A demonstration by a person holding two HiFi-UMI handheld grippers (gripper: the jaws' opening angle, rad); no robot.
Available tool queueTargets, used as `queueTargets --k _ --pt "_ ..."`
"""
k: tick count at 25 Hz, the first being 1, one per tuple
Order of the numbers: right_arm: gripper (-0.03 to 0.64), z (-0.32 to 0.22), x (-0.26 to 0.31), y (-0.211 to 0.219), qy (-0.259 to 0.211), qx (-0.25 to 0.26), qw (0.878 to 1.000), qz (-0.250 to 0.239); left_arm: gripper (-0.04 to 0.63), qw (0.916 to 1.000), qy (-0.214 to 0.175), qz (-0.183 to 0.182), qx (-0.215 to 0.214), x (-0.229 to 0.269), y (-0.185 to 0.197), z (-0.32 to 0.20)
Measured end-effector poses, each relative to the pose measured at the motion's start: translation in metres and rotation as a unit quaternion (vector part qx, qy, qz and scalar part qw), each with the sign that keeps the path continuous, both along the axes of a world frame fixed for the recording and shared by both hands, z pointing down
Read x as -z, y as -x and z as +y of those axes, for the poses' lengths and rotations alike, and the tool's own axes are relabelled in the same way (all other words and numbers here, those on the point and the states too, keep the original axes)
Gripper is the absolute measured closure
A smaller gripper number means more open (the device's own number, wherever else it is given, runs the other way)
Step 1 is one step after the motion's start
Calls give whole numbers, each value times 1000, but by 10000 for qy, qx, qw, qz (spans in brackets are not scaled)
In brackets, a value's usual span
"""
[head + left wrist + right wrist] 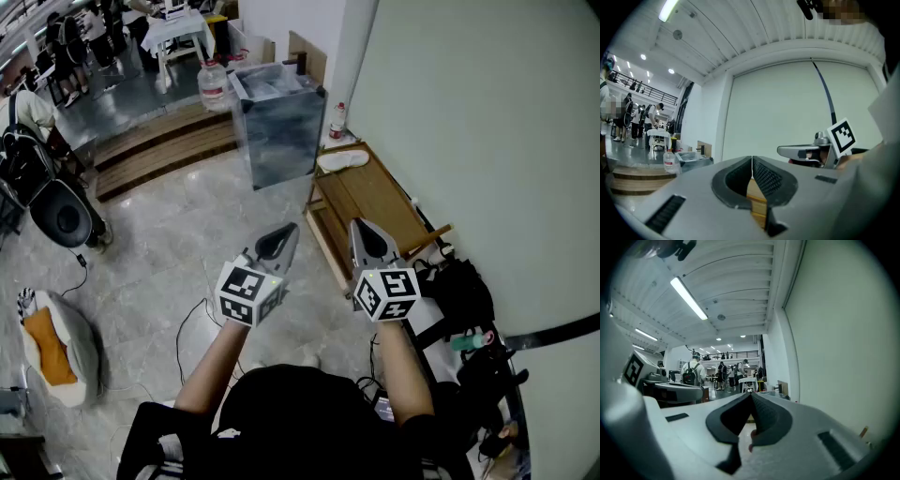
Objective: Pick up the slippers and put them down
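Left gripper (752, 165): held level, jaws pressed together, nothing between them.
Right gripper (751, 401): also level, jaws together, empty.
Slippers (342, 159): pale, lying at the far end of the wooden rack (375, 197) beside the wall, well apart from both grippers.
Stage: probably the very start, reach not yet begun.
Risk, shut jaws: likely to shove the slippers along the rack or off its end if brought in unopened.
Risk, soft flat shape: liable to sag and slide out if pinched only at a thin edge.
Risk, tight spot: easy to knock the rack's frame or the wall on a wide approach.
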State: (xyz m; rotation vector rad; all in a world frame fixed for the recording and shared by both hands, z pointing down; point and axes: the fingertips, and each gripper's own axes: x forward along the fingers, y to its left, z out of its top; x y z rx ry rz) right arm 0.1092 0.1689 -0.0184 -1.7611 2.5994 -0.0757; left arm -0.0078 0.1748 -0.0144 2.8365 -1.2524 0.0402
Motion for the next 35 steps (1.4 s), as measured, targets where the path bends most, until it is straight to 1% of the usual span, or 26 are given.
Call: queueTargets --k 3,6,9,11,15,19,21,27,30,35 --pt "625 0 2 -4 9 34 9999 -118 589 10000 10 -7 -2 2 -4 0" --pt "624 -1 0 -11 53 83 9999 -107 588 10000 28 -11 35 2 -10 -2" --pt "624 -4 -4 -19 92 116 9999 -71 588 9999 135 -41 50 -2 -19 -2" --pt "625 -6 -5 -27 96 135 9998 -64 588 9999 123 -58 94 -3 -25 -5" --pt "624 -5 -9 -40 115 234 9996 -57 589 9994 324 -86 99 -5 -42 2" --pt "624 -5 -18 -51 176 333 9993 -53 588 9990 402 2 179 -11 -52 3" --pt "624 -7 -23 -55 228 374 9990 -56 589 9988 442 -39 194 -16 -57 4" --pt "624 -17 -32 -55 300 513 9982 -43 589 9982 519 -161 238 -26 -63 -3" --pt "624 -25 -34 -56 312 535 9981 -52 588 9986 441 -112 252 -28 -65 -14" --pt "624 -48 -35 -54 297 493 9983 -21 588 9986 492 -97 162 -27 -65 -33"
